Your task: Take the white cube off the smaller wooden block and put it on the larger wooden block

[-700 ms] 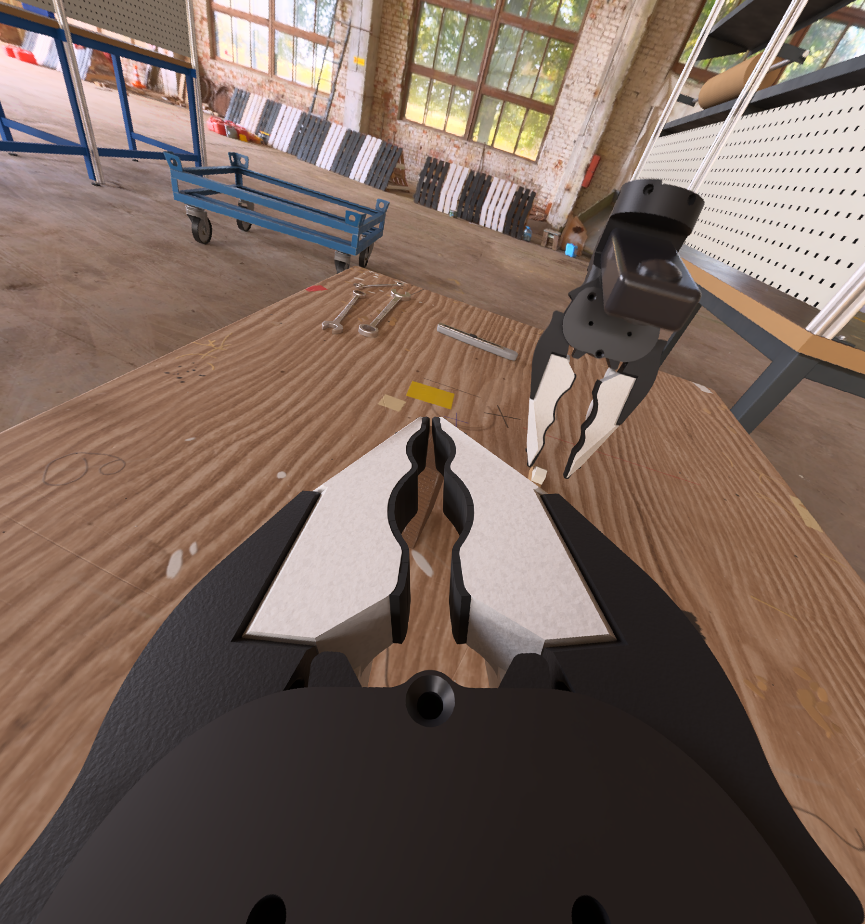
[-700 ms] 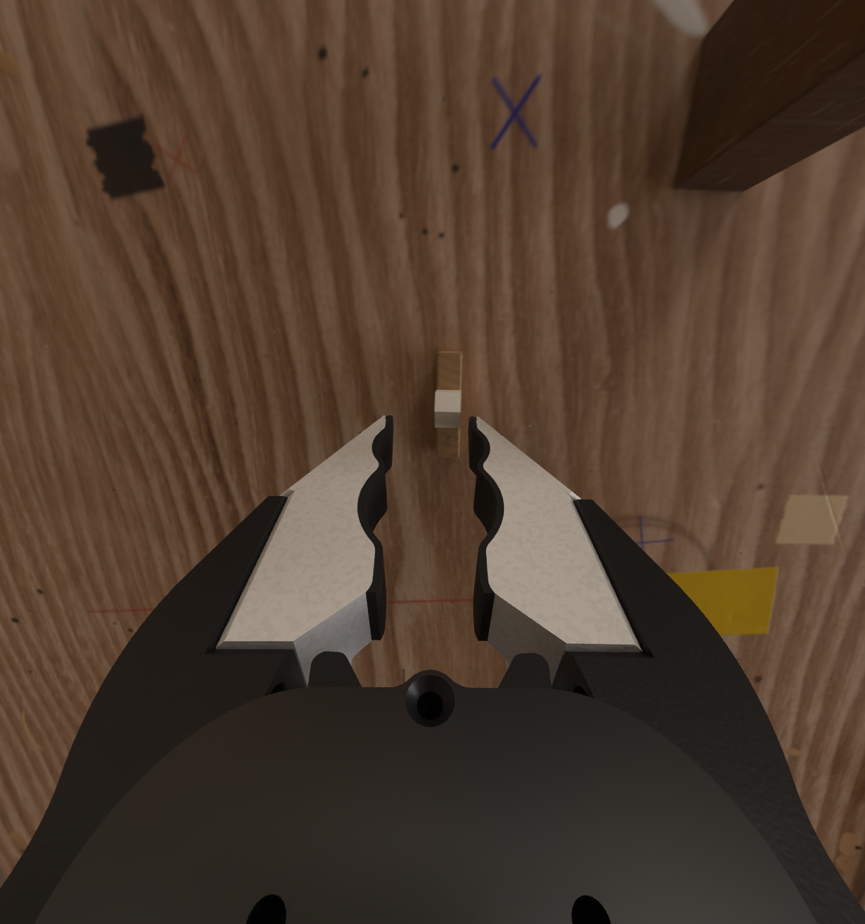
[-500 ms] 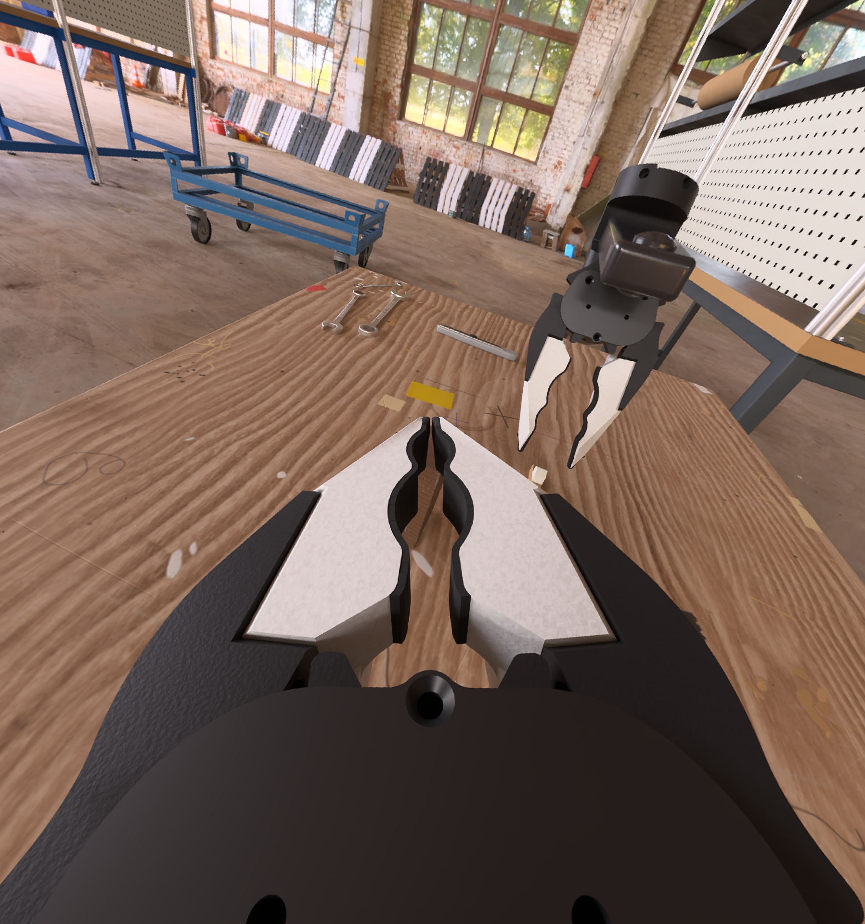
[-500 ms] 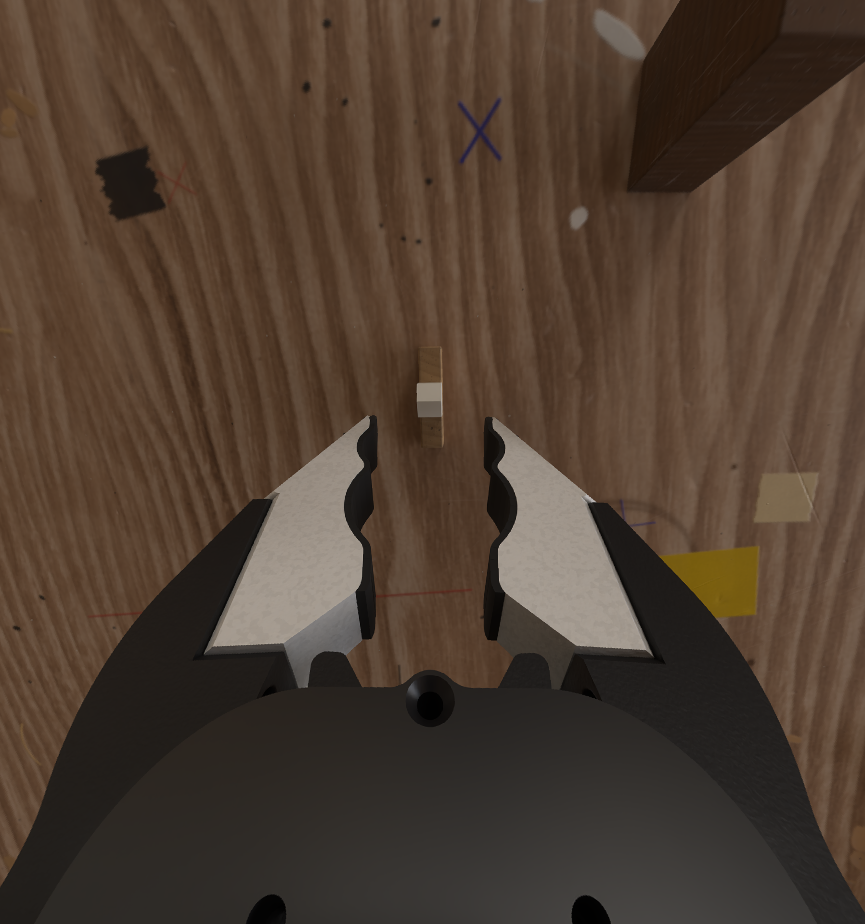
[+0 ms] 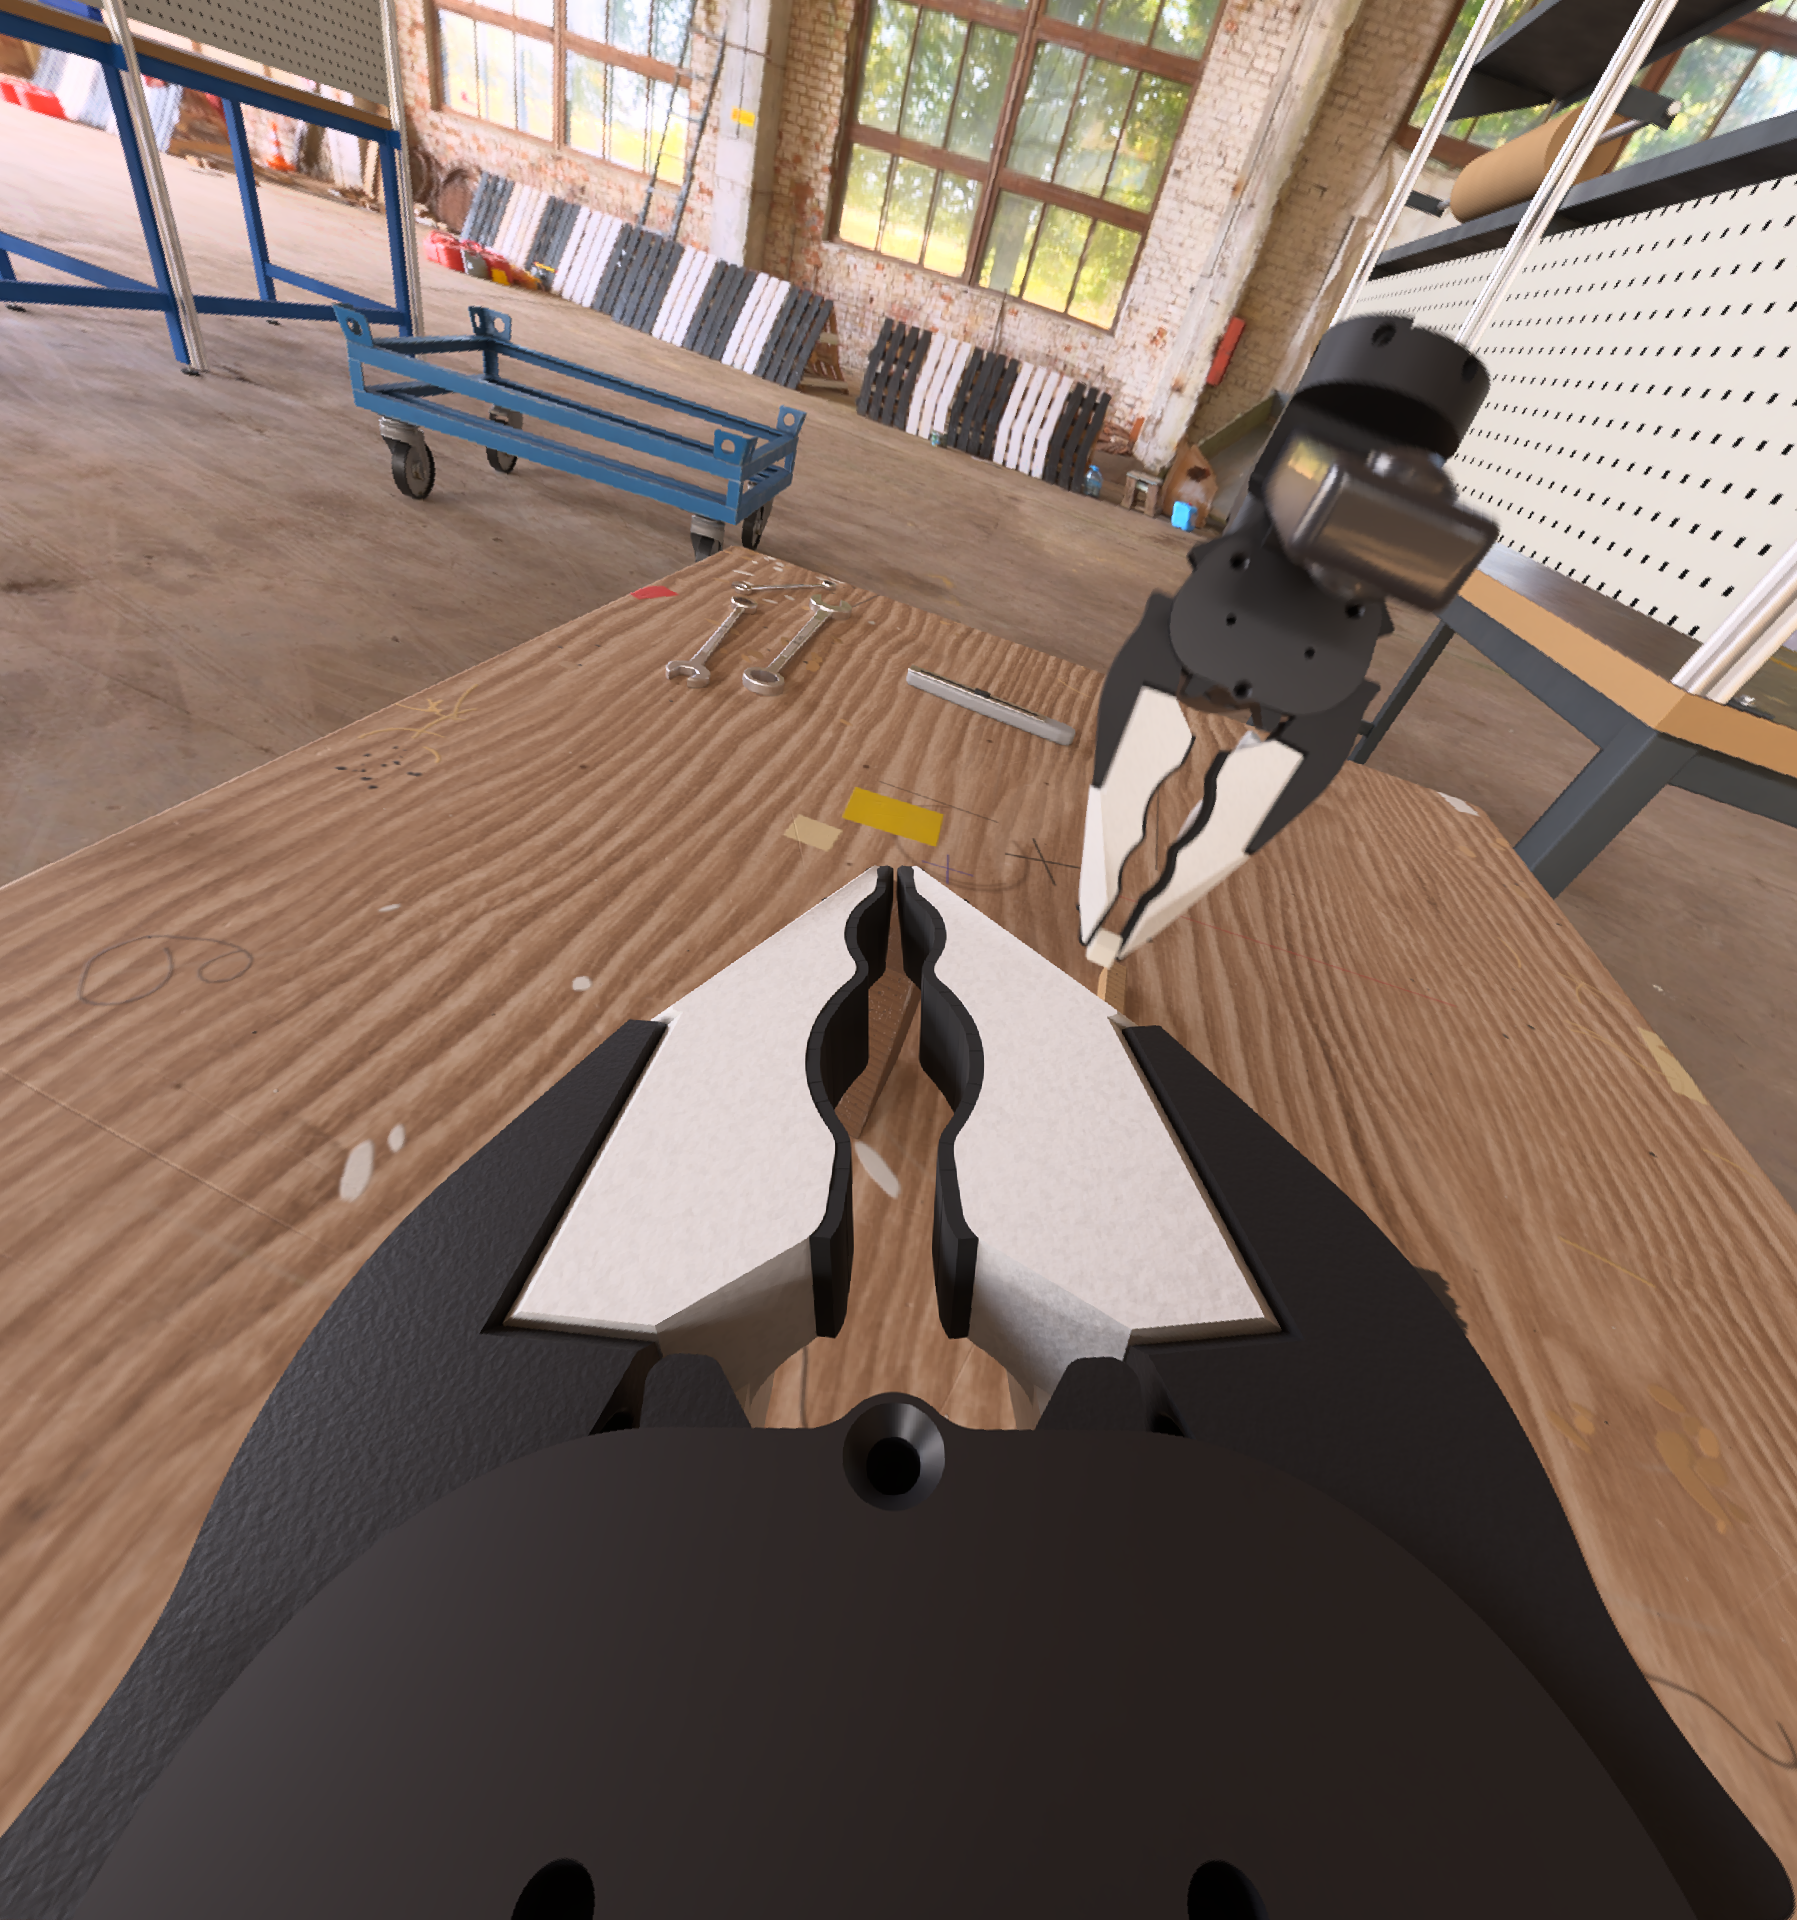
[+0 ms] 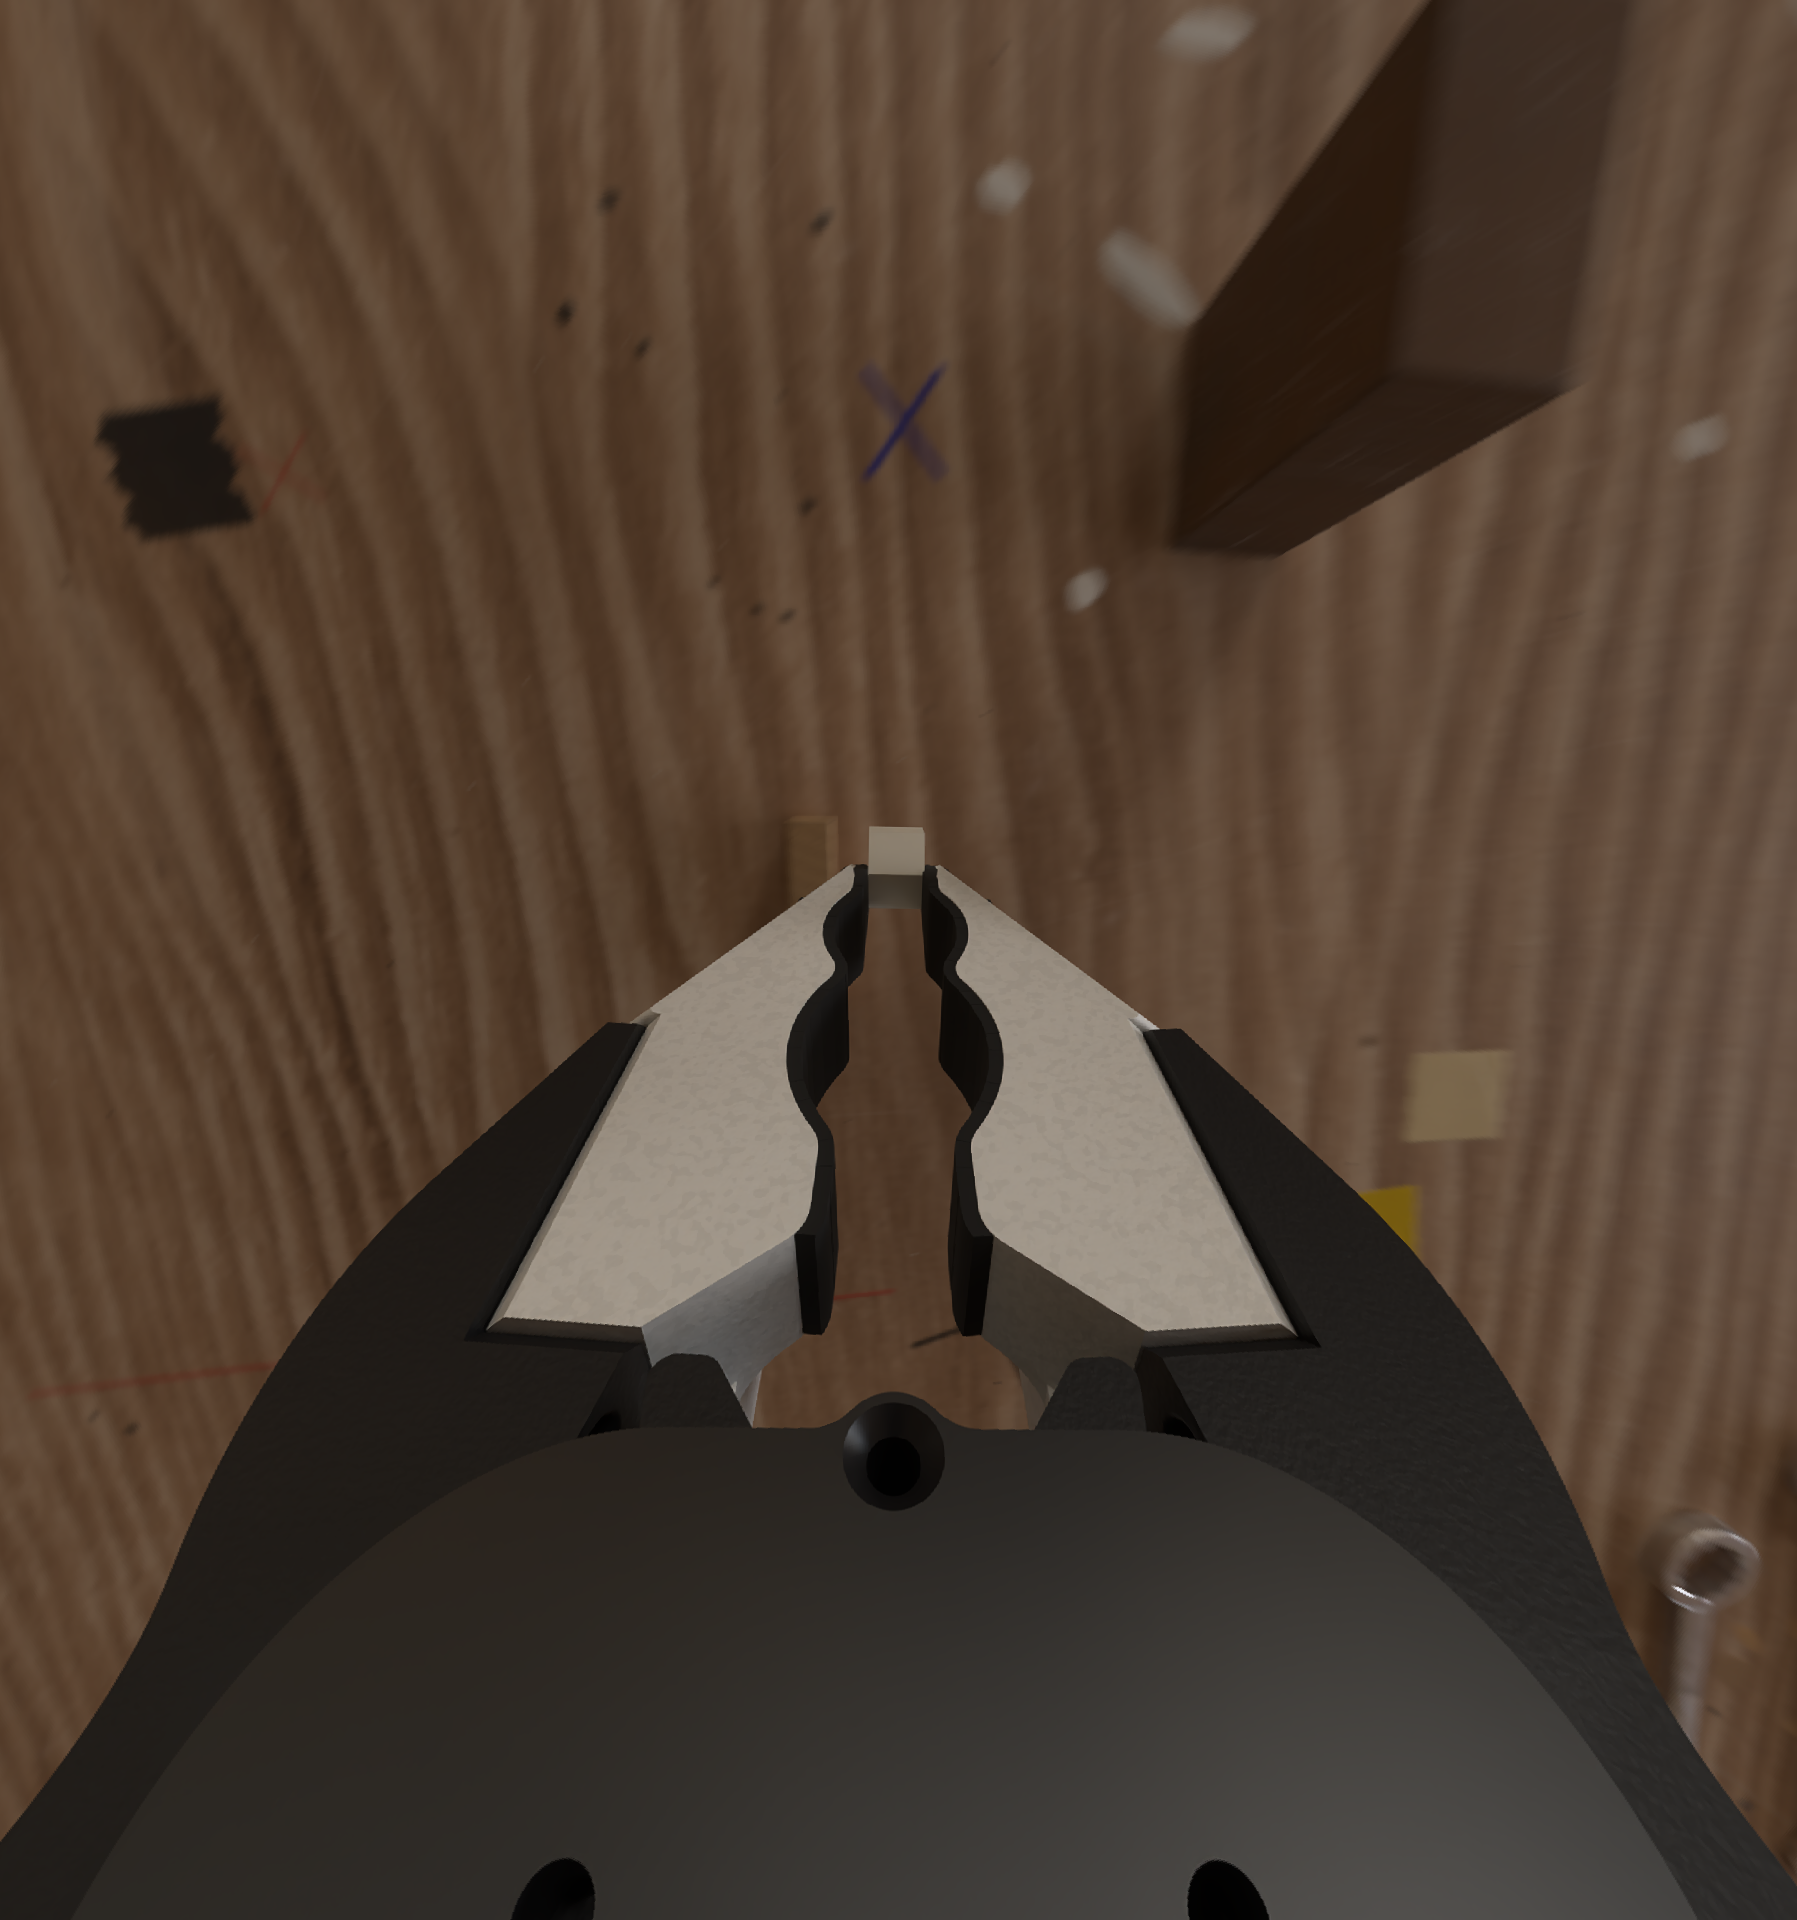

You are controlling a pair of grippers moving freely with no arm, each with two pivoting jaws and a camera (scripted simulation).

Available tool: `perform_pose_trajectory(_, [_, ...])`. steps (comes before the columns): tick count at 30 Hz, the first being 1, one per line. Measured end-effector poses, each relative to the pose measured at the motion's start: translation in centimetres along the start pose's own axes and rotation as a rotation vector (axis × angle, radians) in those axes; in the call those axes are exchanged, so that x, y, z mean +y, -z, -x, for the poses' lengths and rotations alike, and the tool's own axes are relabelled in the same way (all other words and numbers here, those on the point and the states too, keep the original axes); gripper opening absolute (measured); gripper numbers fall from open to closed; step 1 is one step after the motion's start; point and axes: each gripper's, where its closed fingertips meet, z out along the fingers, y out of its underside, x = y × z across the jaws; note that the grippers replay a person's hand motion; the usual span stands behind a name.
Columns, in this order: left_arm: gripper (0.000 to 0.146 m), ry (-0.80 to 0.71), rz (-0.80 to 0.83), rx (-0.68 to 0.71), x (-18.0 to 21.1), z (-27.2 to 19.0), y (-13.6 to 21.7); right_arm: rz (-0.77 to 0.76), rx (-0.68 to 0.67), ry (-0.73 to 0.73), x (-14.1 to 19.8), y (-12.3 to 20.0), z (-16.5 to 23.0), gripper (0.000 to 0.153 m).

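Observation:
My right gripper [image 6: 894, 878] is shut on the small white cube [image 6: 894, 847] at its fingertips and holds it just above the table. The smaller wooden block [image 6: 811, 847], light tan, lies just left of the cube, partly hidden by the left finger. The larger wooden block [image 6: 1393, 343], dark brown, lies farther off at the upper right. In the left wrist view the right gripper [image 5: 1107, 935] points down with the cube [image 5: 1104, 948] above a sliver of the small block [image 5: 1105, 982]. My left gripper [image 5: 894, 878] is shut and empty, low over the table.
Two wrenches [image 5: 748, 644] and a metal bar [image 5: 987, 707] lie near the wooden table's far edge. Yellow tape [image 5: 892, 816] and a black patch [image 6: 172, 468] are flat marks on the table. A blue cart [image 5: 561, 416] stands on the floor beyond.
My right gripper has come down, shut on the white cube and taken it off the smaller block, a little to the right. The left gripper has not moved.

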Motion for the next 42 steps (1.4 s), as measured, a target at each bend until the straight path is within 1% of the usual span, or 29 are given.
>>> perform_pose_trajectory(5, [0.001,-0.001,0.003,0.001,0.0,-0.1,-0.1,-0.162,0.19,-0.034,-4.0,3.3,-4.6,0.009])
perform_pose_trajectory(7, [0.001,-0.001,0.001,0.001,0.0,0.0,0.0,-0.229,0.237,-0.055,-5.4,4.6,-6.2,0.009])
perform_pose_trajectory(10, [0.0,0.001,-0.001,0.003,0.0,0.0,0.0,-0.26,0.214,-0.068,-6.7,4.9,-7.4,0.009])
perform_pose_trajectory(17, [0.001,0.003,-0.001,0.006,0.0,0.1,0.0,-0.272,0.225,-0.045,-9.0,3.2,-9.2,0.009])
perform_pose_trajectory(21, [0.001,0.004,-0.007,0.004,-0.1,0.1,0.1,-0.32,0.236,-0.05,-10.2,2.7,-10.0,0.009])
perform_pose_trajectory(26, [0.001,0.005,-0.013,0.002,-0.2,0.2,0.2,-0.314,0.263,-0.042,-10.1,3.4,-10.3,0.009])
perform_pose_trajectory(28, [0.001,0.005,-0.013,0.001,-0.2,0.2,0.2,-0.301,0.304,-0.056,-9.7,3.8,-10.9,0.009])
perform_pose_trajectory(32, [0.001,0.006,-0.008,0.005,-0.1,0.2,0.1,-0.319,0.264,-0.063,-10.1,3.4,-10.7,0.009])
perform_pose_trajectory(38, [0.001,0.005,-0.005,0.002,0.0,0.2,0.1,-0.209,0.162,0.006,-10.0,0.6,-8.7,0.009])
perform_pose_trajectory(40, [0.001,0.006,0.002,0.003,0.1,0.2,0.1,-0.186,0.128,0.019,-10.0,0.5,-8.2,0.009])
perform_pose_trajectory(42, [0.001,0.007,0.001,0.003,0.1,0.3,0.0,-0.188,0.127,0.021,-10.0,0.5,-8.1,0.01])
